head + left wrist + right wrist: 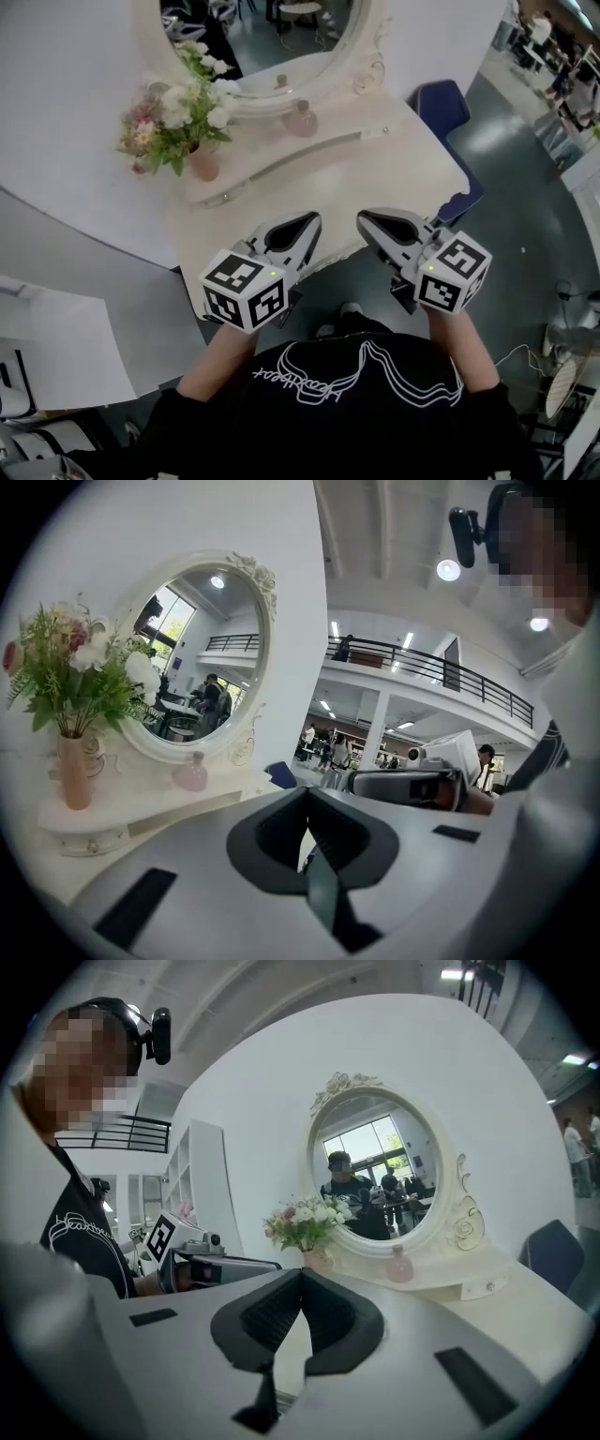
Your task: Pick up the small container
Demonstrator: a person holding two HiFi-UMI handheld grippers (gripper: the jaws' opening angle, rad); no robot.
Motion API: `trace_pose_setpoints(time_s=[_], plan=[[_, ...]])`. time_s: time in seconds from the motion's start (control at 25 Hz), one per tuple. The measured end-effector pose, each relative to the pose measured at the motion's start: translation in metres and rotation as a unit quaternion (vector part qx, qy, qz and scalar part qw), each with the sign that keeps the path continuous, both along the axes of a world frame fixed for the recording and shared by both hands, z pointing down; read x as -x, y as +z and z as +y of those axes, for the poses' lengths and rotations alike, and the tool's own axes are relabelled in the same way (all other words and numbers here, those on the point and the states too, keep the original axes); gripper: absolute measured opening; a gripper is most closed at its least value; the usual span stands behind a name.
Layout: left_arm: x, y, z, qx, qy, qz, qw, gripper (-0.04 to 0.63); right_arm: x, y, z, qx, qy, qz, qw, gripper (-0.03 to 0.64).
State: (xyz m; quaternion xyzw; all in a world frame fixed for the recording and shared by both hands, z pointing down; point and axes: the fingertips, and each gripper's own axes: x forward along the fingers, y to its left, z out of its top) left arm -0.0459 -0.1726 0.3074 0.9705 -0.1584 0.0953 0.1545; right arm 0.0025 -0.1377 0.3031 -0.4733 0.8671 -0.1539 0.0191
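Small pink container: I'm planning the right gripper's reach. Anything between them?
Nothing visible. Bare tabletop lies between the right gripper and the small pink container on its low shelf; the flower vase stands off left.

White dressing table [403, 155] against the wall, and its cream front top is bare. Along the back runs a raised, curved shelf [281, 167], and that's where everything sits. A pink vase [202, 162] stands upright at the left end, full of white and pink flowers [183, 108]. The oval mirror [281, 37] in its ornate white frame stands in the middle. The small pink container [302, 120] is upright just before the mirror's lower rim, well apart from the vase.
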Motion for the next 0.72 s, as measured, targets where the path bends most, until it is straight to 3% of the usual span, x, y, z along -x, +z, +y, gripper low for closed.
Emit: trace_pose_setpoints(time_s=[0.48,0.72], plan=[[0.005,0.015,-0.063,-0.004,-0.047,-0.014,0.9988,0.005,0.007,0.017,-0.071,-0.001,-0.055,-0.019,0.998,0.006],[-0.024,0.028,-0.092,0.009,-0.063,-0.019,0.9978,0.005,-0.030,0.031,-0.104,0.007,-0.059,-0.033,0.998,0.006]])
